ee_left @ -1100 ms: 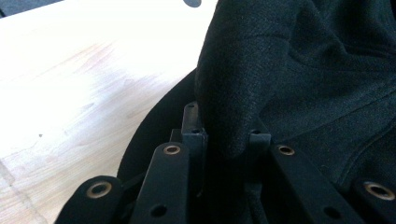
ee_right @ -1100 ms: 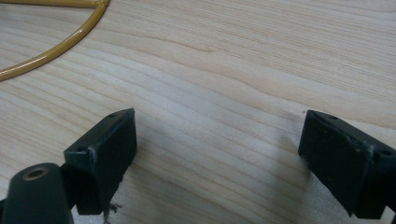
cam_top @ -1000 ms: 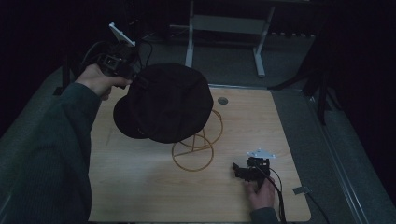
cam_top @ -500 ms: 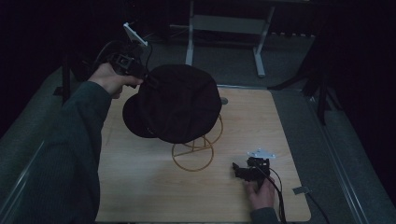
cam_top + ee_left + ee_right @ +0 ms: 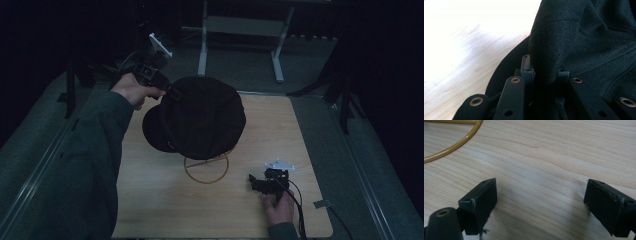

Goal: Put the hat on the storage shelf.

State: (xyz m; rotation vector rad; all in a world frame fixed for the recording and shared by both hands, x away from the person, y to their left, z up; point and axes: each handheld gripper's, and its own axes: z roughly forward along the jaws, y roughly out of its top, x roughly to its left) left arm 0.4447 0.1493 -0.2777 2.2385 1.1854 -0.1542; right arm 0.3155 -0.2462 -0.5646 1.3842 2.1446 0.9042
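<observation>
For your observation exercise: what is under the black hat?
Under the black hat a yellow wire ring lies on the wooden table. Whatever rises from that ring is covered by the hat.

The high view is dim and underexposed: beyond the counter (image 5: 300,130) the floor and background sink to near black, and the black hat (image 5: 197,117) shows as a flat dark mass with little texture. In the left gripper view the counter left of the hat is blown out to white glare, while the hat's weave stays sharp. The right gripper view is evenly lit, with crisp wood grain and soft shadows beside the jaws.
</observation>
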